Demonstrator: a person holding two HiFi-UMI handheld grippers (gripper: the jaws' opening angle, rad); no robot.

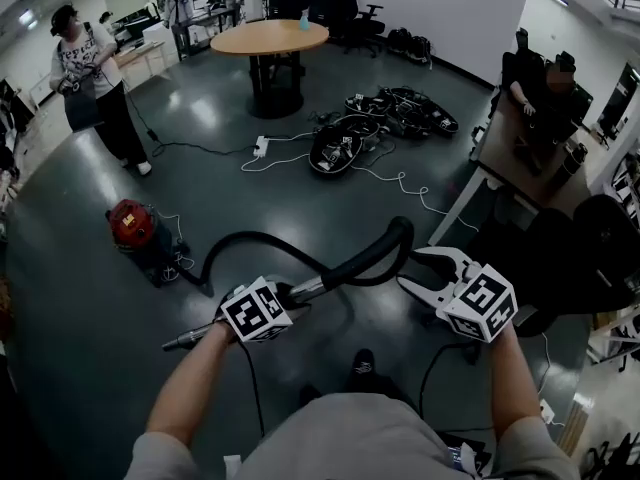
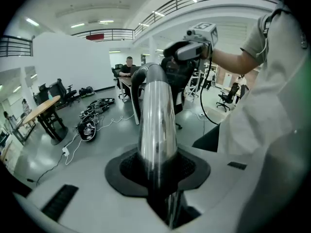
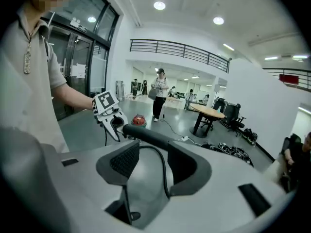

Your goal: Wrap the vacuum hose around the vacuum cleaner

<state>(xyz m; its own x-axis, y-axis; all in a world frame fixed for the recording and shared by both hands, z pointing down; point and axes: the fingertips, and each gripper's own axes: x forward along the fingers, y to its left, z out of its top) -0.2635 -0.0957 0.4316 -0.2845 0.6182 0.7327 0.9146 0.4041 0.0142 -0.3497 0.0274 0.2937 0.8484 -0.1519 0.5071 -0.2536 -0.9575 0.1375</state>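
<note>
Honestly nothing readable here. The marker cubes (image 1: 256, 310) only carry black-and-white square patterns, no letters. The red vacuum cleaner (image 1: 131, 223) at the left has a pale mark, too small to read. Same for the shirt print (image 1: 80, 60) upper left and the red sign (image 2: 95, 36) on the balcony rail

Quick tally, and it's nearly all ones out here!
Two claws, the left claw (image 1: 296, 292) and the right claw (image 1: 408, 268); one red vacuum cleaner (image 1: 131, 222), one black hose (image 1: 260, 235), one steel wand (image 2: 156, 120), one round tabletop (image 1: 269, 36), one white power strip (image 1: 261, 147); one standing person (image 1: 92, 78), one seated person (image 1: 545, 93), others far back too small to count.
</note>
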